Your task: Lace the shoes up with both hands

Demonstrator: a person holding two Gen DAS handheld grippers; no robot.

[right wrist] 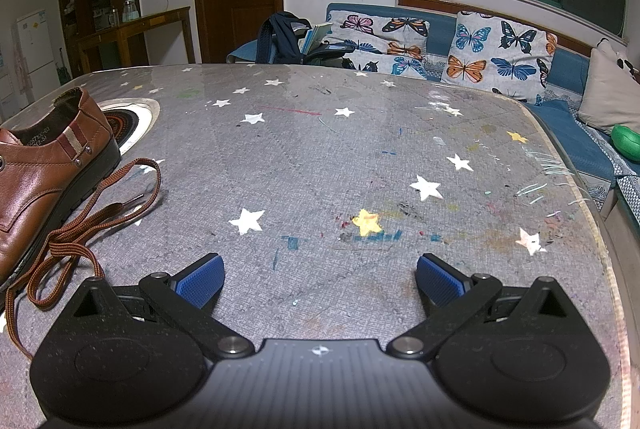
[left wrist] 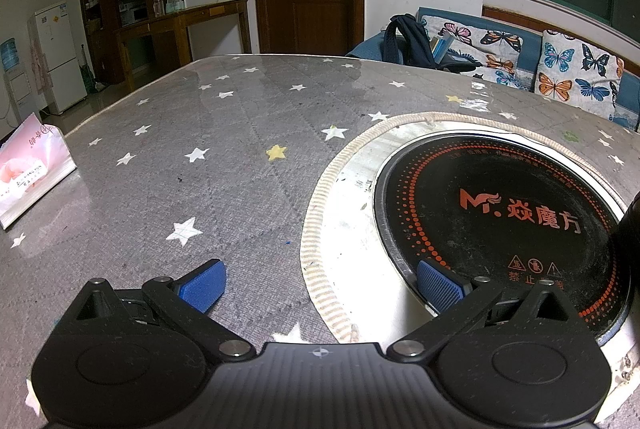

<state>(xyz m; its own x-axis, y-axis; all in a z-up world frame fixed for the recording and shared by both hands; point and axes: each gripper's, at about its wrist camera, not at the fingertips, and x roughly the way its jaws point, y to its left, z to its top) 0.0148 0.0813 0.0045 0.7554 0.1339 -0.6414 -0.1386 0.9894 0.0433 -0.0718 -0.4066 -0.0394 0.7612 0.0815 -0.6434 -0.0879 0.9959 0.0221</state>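
A brown leather shoe (right wrist: 36, 173) with a black sole stands at the left edge of the right wrist view. Its brown lace (right wrist: 76, 233) lies loose in loops on the table beside it, one tip (right wrist: 138, 198) pointing right. My right gripper (right wrist: 320, 279) is open and empty, low over the table to the right of the lace. My left gripper (left wrist: 320, 283) is open and empty, over the rim of the round cooktop (left wrist: 500, 213). A dark shape (left wrist: 630, 241) at the right edge of the left wrist view may be the shoe's sole.
The table (left wrist: 224, 165) has a grey cloth with stars. A pink tissue pack (left wrist: 28, 173) lies at its left edge. A sofa with butterfly cushions (right wrist: 496, 57) and a backpack (right wrist: 280, 37) stand behind. The table's right edge (right wrist: 592, 213) is close.
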